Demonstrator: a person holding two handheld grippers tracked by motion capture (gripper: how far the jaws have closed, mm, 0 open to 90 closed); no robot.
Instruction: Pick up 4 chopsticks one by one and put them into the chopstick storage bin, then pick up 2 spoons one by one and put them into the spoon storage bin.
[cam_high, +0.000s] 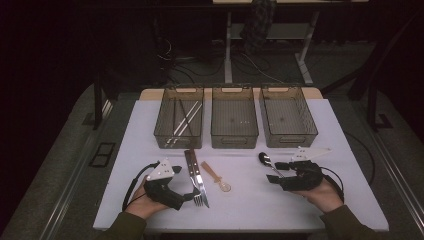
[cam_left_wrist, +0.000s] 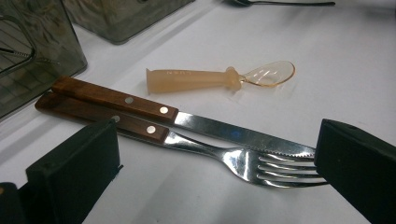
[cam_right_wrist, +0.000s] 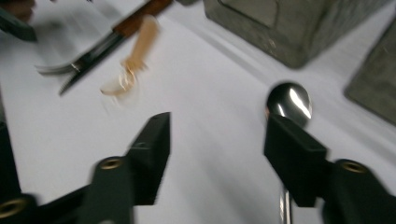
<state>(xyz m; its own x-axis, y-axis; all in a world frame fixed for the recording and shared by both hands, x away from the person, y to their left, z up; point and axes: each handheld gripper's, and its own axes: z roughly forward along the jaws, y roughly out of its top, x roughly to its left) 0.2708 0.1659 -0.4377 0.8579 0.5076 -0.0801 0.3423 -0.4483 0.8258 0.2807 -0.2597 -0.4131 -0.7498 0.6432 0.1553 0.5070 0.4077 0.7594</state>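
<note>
The left gripper (cam_high: 191, 195) sat low on the bench (cam_high: 250, 200), jaws spread wide, and between them lay the fork (cam_left_wrist: 243, 161), its tines right against the far jaw. The knife (cam_left_wrist: 187, 119) ran alongside it, touching, wooden handles paired. Just beyond the jaws lay the translucent plastic spoon (cam_left_wrist: 219, 78). Over on the other side, the right gripper (cam_high: 274, 172) held its jaws wide apart too, the metal spoon (cam_right_wrist: 288, 100) under one jaw, bowl peeking past its tip.

Three mesh bins (cam_high: 234, 136), chopsticks (cam_high: 184, 121) in the leftmost.
</note>
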